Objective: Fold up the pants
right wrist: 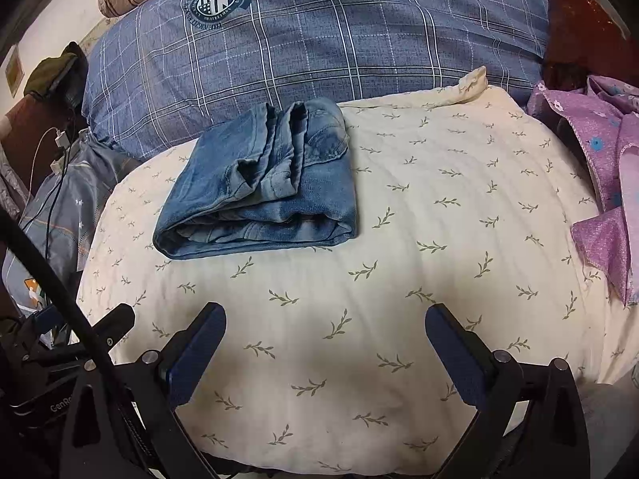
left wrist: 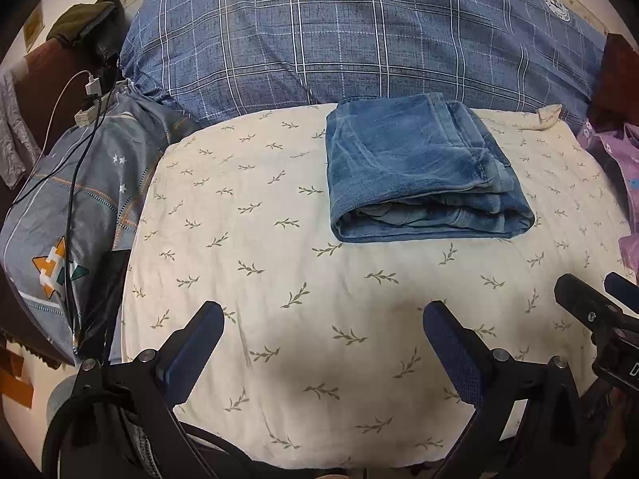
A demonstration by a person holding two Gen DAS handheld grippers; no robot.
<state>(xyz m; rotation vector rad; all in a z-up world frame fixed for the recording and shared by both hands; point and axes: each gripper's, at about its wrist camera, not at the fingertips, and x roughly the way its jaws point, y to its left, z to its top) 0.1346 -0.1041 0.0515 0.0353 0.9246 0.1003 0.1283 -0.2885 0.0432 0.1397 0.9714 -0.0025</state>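
The jeans (left wrist: pixel 423 167) lie folded into a thick, squarish bundle on the cream sheet (left wrist: pixel 279 279), toward its far side and just in front of the blue plaid quilt (left wrist: pixel 339 40). The rolled fold edge faces near, with layers of denim showing in the opening. In the right wrist view the jeans (right wrist: pixel 259 183) sit left of centre, with a pocket seam and a hem visible on top.

Both claws hang above the near part of the sheet, well apart from the jeans. The left gripper (left wrist: pixel 323 323) has its blue-padded fingers spread wide, nothing between them but leaf-print cloth. The right gripper (right wrist: pixel 325 325) is spread just as wide and also holds nothing. It shows at the right edge of the left view (left wrist: pixel 591 311), so the two tools are side by side.

To the left, a grey pillow (left wrist: pixel 80 199) lies beside the sheet with a dark cable (left wrist: pixel 74 207) trailing over it. To the right, purple flowered cloth (right wrist: pixel 599 151) is bunched at the sheet's edge.
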